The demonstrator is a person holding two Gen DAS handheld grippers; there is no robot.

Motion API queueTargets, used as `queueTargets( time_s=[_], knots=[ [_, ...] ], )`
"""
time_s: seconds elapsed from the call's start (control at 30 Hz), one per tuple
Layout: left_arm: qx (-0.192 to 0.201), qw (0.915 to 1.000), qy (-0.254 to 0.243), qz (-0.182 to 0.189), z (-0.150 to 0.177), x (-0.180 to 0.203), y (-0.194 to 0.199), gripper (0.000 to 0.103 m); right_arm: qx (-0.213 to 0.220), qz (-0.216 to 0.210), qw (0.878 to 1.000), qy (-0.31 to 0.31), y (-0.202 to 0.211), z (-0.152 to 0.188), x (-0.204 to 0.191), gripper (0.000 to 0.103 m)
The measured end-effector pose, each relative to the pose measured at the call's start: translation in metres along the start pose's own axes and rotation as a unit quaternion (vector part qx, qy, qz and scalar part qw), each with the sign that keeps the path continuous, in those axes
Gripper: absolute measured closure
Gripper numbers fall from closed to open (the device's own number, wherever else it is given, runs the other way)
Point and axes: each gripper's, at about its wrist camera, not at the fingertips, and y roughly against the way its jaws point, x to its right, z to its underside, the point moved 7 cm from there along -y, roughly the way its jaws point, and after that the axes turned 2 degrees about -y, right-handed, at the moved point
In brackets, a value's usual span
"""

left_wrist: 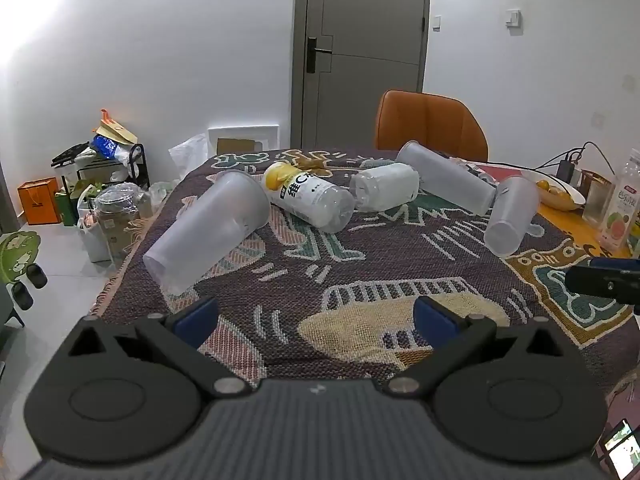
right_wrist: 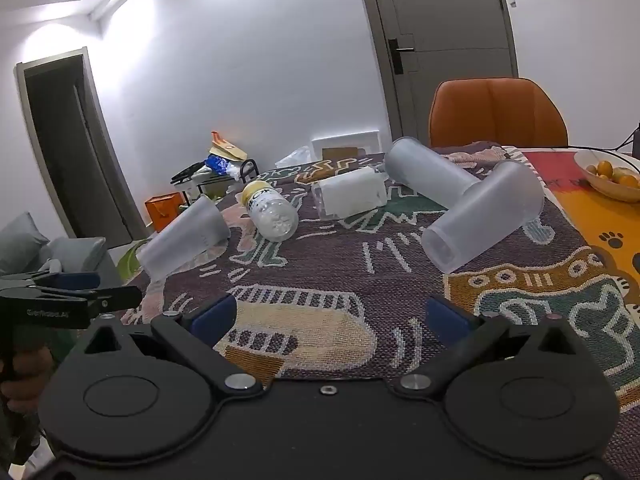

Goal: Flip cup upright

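Observation:
Three frosted plastic cups lie on their sides on the patterned cloth. One cup [left_wrist: 208, 228] [right_wrist: 184, 236] lies at the left, base toward me. One cup [left_wrist: 510, 216] [right_wrist: 480, 216] lies at the right, base toward me. A longer cup [left_wrist: 444, 176] [right_wrist: 428, 176] lies behind it. My left gripper [left_wrist: 316, 316] is open and empty, low over the cloth in front of the left cup. My right gripper [right_wrist: 332, 316] is open and empty, in front of the right cup. Each gripper shows at the other view's edge, the right one [left_wrist: 604, 280] and the left one [right_wrist: 68, 300].
A yellow-capped bottle [left_wrist: 308, 196] [right_wrist: 270, 212] and a white container [left_wrist: 384, 190] [right_wrist: 350, 194] lie between the cups. An orange chair [left_wrist: 430, 126] stands behind the table. A bowl of fruit [right_wrist: 612, 178], a juice bottle [left_wrist: 620, 208] and cables sit at the right. Floor clutter [left_wrist: 100, 184] lies left.

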Motion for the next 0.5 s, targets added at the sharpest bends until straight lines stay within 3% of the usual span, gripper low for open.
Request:
queueTargets(
  time_s=[0.5],
  knots=[
    [0.006, 1.0000, 0.001, 0.006, -0.0026, 0.0000, 0.0016, 0.000, 0.001, 0.002, 1.000, 0.002, -0.0018, -0.0006, -0.0003, 0.000]
  ],
)
